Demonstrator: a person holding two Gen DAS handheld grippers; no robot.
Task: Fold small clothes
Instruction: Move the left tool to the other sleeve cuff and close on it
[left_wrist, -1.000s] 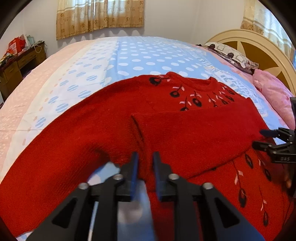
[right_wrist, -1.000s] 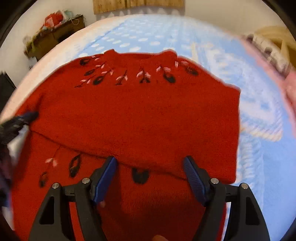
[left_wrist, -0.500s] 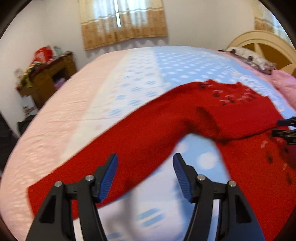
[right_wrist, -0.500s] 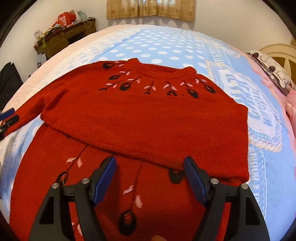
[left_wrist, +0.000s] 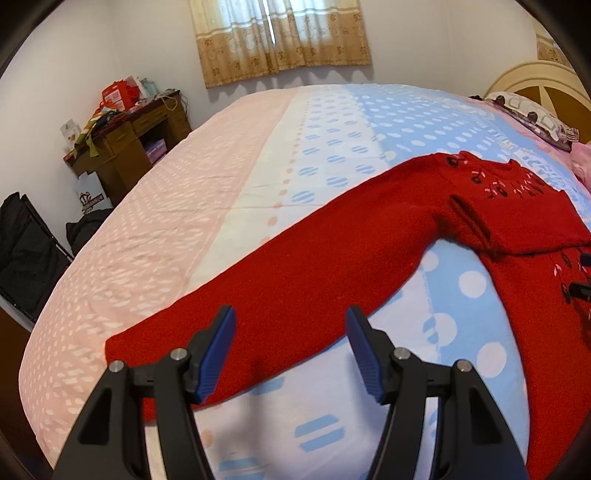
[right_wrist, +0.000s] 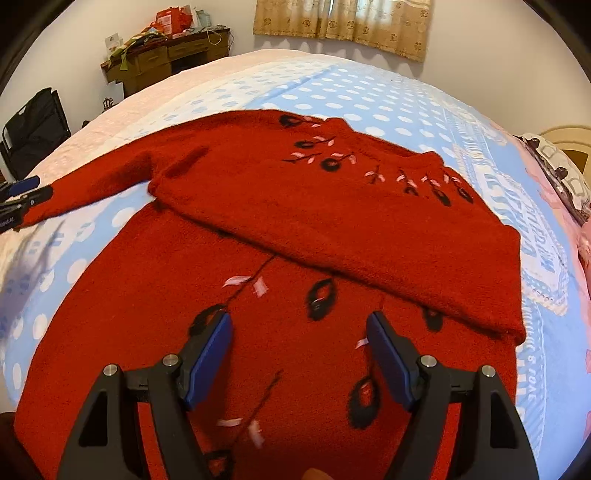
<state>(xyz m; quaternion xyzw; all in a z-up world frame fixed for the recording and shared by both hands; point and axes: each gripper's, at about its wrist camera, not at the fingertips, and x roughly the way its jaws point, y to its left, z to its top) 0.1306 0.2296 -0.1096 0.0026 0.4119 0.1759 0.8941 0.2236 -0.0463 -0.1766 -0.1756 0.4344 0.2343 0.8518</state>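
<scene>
Sweater (right_wrist: 295, 221): red knit, flat on the bed (left_wrist: 221, 192); one sleeve already folded across the chest.
Free sleeve (left_wrist: 295, 280): long axis runs from 2 o'clock down to 8 o'clock in your left view, cuff at the 8 end.
Left gripper (left_wrist: 291, 347): fingers apart, gripping nothing; the sleeve lies just beyond them, so this hand is nearer.
Right gripper (right_wrist: 299, 354): fingers wide, empty, over the sweater's lower body.
Containers: none visible.

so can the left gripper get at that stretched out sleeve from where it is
Probably yes: the left gripper hangs just over the outstretched sleeve near its cuff, jaws apart and empty after just opening, and nothing lies on that stretch of the bed.
</scene>
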